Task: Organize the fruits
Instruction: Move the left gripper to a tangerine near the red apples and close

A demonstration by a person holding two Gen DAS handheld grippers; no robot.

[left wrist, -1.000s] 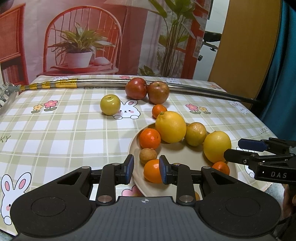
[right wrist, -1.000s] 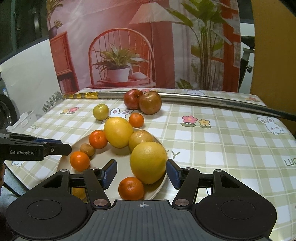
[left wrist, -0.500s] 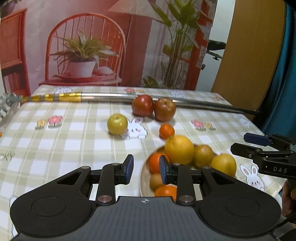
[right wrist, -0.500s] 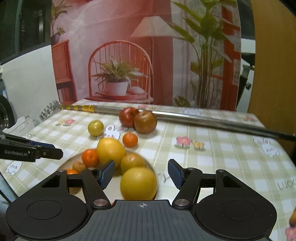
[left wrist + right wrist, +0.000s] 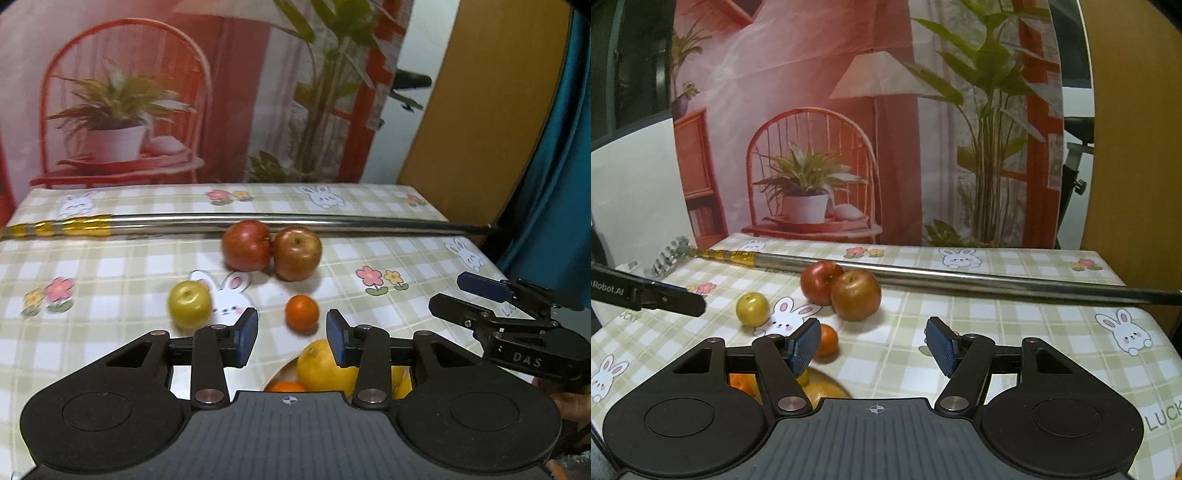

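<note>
One tangerine (image 5: 301,312) beyond left claw (image 5: 291,341).

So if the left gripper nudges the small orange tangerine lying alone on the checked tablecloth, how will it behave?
The small orange tangerine is round and stands free, so it would probably roll. The checked tablecloth looks flat there, so nothing would stop it. The left gripper, open and empty, seems wide enough; the tangerine likely gives slightly.
</note>
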